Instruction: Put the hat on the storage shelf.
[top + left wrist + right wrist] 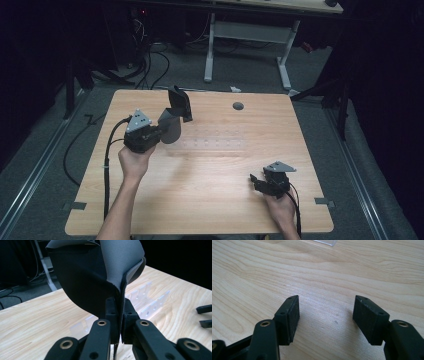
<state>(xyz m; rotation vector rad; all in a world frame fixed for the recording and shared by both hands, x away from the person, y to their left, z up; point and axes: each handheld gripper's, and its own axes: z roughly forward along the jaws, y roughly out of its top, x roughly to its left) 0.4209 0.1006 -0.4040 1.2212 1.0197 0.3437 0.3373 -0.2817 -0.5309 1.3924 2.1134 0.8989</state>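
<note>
Your left gripper (pixel 119 315) clamped on a dark cloth (pixel 100 275), cloth lifted above the table (pixel 210 200) by the clear rack (pixel 215 142), your right gripper (pixel 325 315) spread wide, holding nothing, low over the wood.

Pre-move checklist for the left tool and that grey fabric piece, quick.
1. Left tool shut on the grey fabric piece: ok, pinched at its lower edge.
2. Fabric lifted clear of the table: ok in the high view.
3. Right tool open with nothing between its pads: ok.
4. Right tool apart from the fabric: ok, it sits near the table's right front.
5. Clear plastic rack free of the fabric: cannot tell, the fabric hangs by its left end.
6. Grip depth enough: cannot tell.
</note>
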